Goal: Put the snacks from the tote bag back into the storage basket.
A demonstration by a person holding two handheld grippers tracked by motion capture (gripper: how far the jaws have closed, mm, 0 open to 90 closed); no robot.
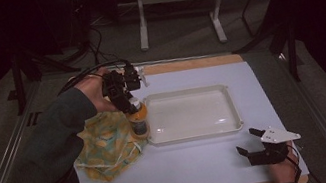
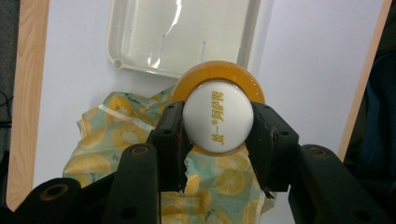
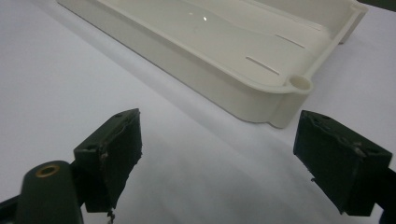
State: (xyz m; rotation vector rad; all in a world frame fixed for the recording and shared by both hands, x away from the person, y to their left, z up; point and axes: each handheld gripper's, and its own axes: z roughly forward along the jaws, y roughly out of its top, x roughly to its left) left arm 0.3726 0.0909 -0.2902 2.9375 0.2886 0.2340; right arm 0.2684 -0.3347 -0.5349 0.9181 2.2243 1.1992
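Orange bottle (image 2: 217, 116) with a white cap is clamped in the left gripper (image 1: 126, 94), jaws pinching the cap from both sides. In the high view it sits upright at the tray's left edge, just outside the wall, over or on the edge of the lemon-print cloth (image 1: 104, 145); can't tell if its base is touching the cloth or lifted off it.

Progress, my read: grasp is done, transfer isn't. Cream plastic tray (image 1: 194, 134) has nothing in it, so if the bottle is going in there, the lift over the wall and the set-down are both left.

Right gripper (image 1: 257, 148) is idle, jaws wide apart with nothing between them, resting near the bench's front right corner, just off the tray's front right corner.

Clearance:
- Tray wall is right beside the bottle; the base needs to clear that rim before moving sideways.
- Inside the tray the floor is open all the way across, any spot works.
- Cloth is bunched under and left of the bottle, could drag along if the base snags it.
- White mat (image 1: 204, 165) in front of the tray is bare between the cloth and the right gripper.
- Bench's wooden back edge (image 1: 191, 64) is close behind the left hand (image 1: 95, 91), little slack that way.
- Right gripper is well apart from the left's path.
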